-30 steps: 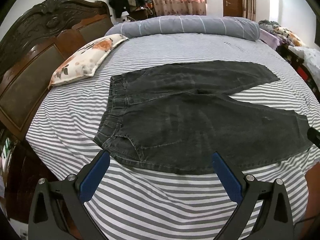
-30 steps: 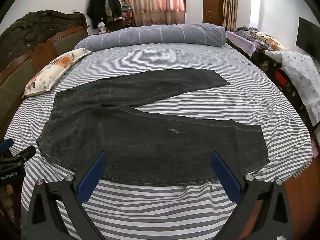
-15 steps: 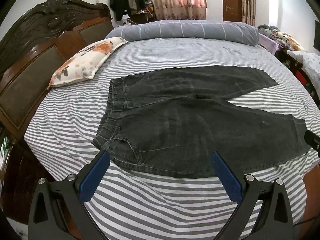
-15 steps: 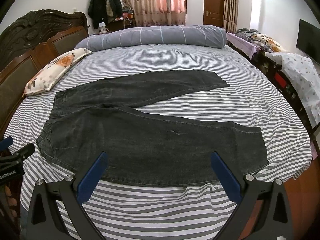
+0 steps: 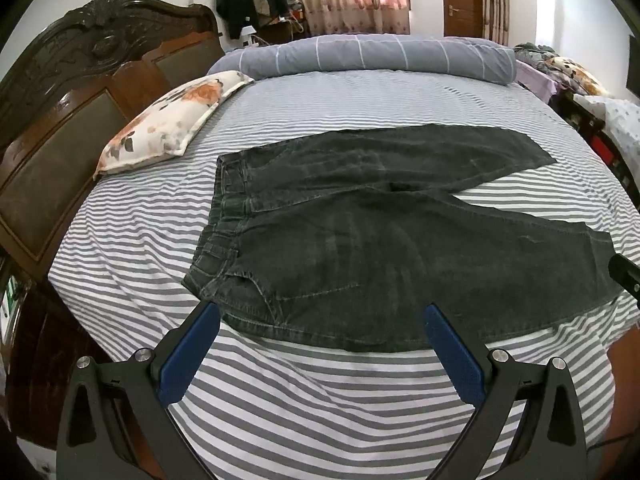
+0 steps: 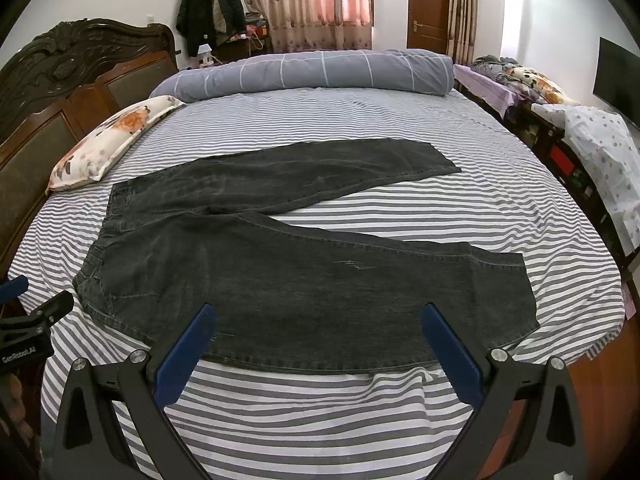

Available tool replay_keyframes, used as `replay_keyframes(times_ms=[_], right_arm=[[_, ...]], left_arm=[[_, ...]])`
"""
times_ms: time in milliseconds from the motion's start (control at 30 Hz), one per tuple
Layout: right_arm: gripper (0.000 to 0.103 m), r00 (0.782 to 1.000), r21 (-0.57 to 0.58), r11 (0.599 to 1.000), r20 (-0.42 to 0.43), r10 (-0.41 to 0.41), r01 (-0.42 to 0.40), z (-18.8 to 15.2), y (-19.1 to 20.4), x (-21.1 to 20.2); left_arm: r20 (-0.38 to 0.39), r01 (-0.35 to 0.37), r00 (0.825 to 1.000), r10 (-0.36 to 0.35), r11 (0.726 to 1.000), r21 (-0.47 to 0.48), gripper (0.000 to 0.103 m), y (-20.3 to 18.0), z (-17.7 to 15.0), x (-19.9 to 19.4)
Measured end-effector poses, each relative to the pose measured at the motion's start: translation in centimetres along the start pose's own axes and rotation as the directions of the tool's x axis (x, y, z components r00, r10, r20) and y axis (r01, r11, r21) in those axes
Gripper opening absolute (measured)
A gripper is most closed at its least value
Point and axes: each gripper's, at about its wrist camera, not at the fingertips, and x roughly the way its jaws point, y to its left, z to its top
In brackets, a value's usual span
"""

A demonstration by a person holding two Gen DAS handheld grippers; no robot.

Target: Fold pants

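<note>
Hovering over spread pants (image 5: 400,248), unfolded; left gripper (image 5: 320,344) and right gripper (image 6: 316,344) gaping, empty; next, pinching the near leg's edge.

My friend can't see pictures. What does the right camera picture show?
Dark pants lie flat on a striped bed, legs spread apart in a V, waistband at the left. The open right gripper hovers over the near edge, not touching the pants, and the left gripper peeks in at the left. A flowered pillow and a rolled grey quilt lie farther back.
</note>
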Motion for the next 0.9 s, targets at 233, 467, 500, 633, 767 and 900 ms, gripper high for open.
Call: replay_keyframes(times_ms=[233, 467, 500, 633, 767, 900], right_arm=[[0.102, 1.0, -0.012, 1.0, -0.008, 0.008, -0.008, 0.1, 0.4, 0.3], [0.102, 1.0, -0.027, 1.0, -0.011, 0.013, -0.013, 0.4, 1.0, 0.6], [0.102, 1.0, -0.026, 1.0, -0.012, 0.013, -0.014, 0.5, 1.0, 0.6], [0.102, 1.0, -0.029, 0.999, -0.013, 0.013, -0.013, 0.6, 1.4, 0.8], [0.102, 1.0, -0.035, 0.999, -0.018, 0.014, -0.015, 0.7, 1.7, 1.1], [0.102, 1.0, -0.038, 0.999, -0.022, 0.014, -0.015, 0.8, 1.7, 1.3]], left_arm=[[-0.004, 0.002, 1.0, -0.002, 1.0, 0.005, 0.101, -0.1, 0.1, 0.0], [-0.009, -0.005, 1.0, 0.005, 1.0, 0.004, 0.101, 0.0, 0.4, 0.2], [-0.009, -0.004, 1.0, 0.004, 1.0, 0.002, 0.101, 0.0, 0.4, 0.2], [-0.007, -0.001, 1.0, 0.001, 1.0, 0.005, 0.101, 0.1, 0.5, 0.2], [-0.01, 0.004, 1.0, -0.004, 1.0, 0.001, 0.101, 0.2, 0.6, 0.4], [-0.013, 0.0, 1.0, 0.0, 1.0, 0.0, 0.101, 0.3, 0.7, 0.5]])
